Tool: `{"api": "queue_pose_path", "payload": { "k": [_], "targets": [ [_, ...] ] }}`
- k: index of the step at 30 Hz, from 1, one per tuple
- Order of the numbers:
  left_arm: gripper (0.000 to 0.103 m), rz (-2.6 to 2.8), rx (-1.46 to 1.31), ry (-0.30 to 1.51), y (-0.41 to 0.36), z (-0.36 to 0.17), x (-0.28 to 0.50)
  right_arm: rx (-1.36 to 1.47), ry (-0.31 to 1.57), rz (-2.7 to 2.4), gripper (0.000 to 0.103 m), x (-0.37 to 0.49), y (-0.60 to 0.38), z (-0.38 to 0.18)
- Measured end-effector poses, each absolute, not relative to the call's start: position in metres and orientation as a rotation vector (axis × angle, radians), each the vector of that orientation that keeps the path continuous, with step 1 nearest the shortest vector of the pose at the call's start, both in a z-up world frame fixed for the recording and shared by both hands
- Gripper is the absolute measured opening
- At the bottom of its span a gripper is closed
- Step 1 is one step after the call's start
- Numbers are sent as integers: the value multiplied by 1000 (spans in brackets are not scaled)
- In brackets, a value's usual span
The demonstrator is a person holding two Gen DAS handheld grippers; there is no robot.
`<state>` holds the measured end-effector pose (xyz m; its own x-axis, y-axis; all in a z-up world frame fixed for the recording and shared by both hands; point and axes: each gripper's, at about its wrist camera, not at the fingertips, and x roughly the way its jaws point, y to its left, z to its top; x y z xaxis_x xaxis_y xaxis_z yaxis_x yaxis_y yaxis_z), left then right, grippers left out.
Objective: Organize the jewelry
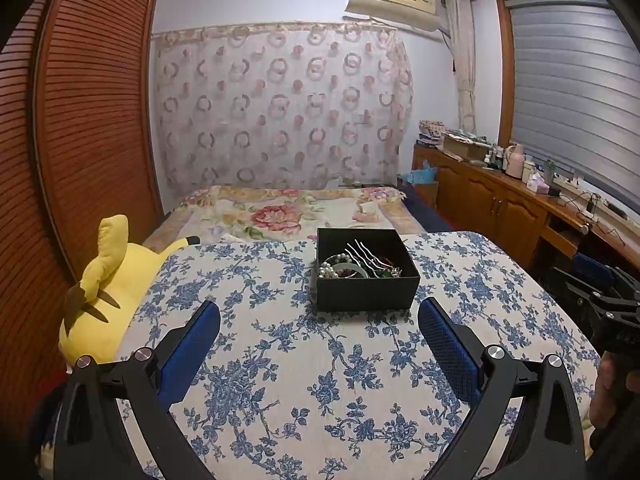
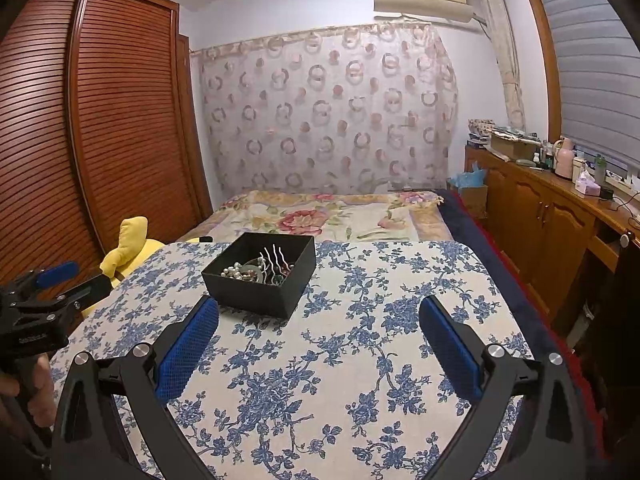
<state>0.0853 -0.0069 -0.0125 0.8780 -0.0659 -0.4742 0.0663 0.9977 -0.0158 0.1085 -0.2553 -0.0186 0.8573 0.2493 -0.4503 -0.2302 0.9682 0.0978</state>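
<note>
Black box (image 1: pixel 366 284) w/ pearls (image 1: pixel 330 268), hairpins (image 1: pixel 366 258) etc. sits on floral bench (image 1: pixel 280 360), far side. Left hand-held gripper (image 1: pixel 319 332) & right hand-held gripper (image 2: pixel 319 332) both spread wide, empty, short of box. Yellow plush (image 1: pixel 104 292) at left.

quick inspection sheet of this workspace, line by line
surface: table under a blue floral cloth, flat, mostly bare.
job's things: open black box on the cloth, holding a pearl strand, wavy hairpins and other tangled pieces; nothing outside it.
clutter: yellow plush toy at the table's left edge.
grippers: left gripper and right gripper both open and empty, short of the box.
cables: cords on the wooden sideboard by the window; none on the table.
surroundings: bed with a floral cover, slatted wardrobe, patterned curtain, wall air conditioner.
</note>
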Motion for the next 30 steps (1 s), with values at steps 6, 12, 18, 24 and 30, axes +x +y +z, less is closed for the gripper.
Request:
{"api": "queue_pose_path", "payload": {
  "k": [6,12,18,24,30],
  "targets": [
    [96,-67,3,488,-8,-12,84,41,478,250,101,108,-255,-19],
    [96,-67,5,485,-9,-12,83,39,479,247,101,108,-254,-19],
    [96,-66,8,474,-13,-8,79,41,477,246,101,108,-255,-20],
    [96,-68,12,473,-12,-7,78,41,477,247,101,108,-255,-20],
    [96,-71,12,475,-13,-7,78,42,477,246,101,108,-255,-20]
  ]
}}
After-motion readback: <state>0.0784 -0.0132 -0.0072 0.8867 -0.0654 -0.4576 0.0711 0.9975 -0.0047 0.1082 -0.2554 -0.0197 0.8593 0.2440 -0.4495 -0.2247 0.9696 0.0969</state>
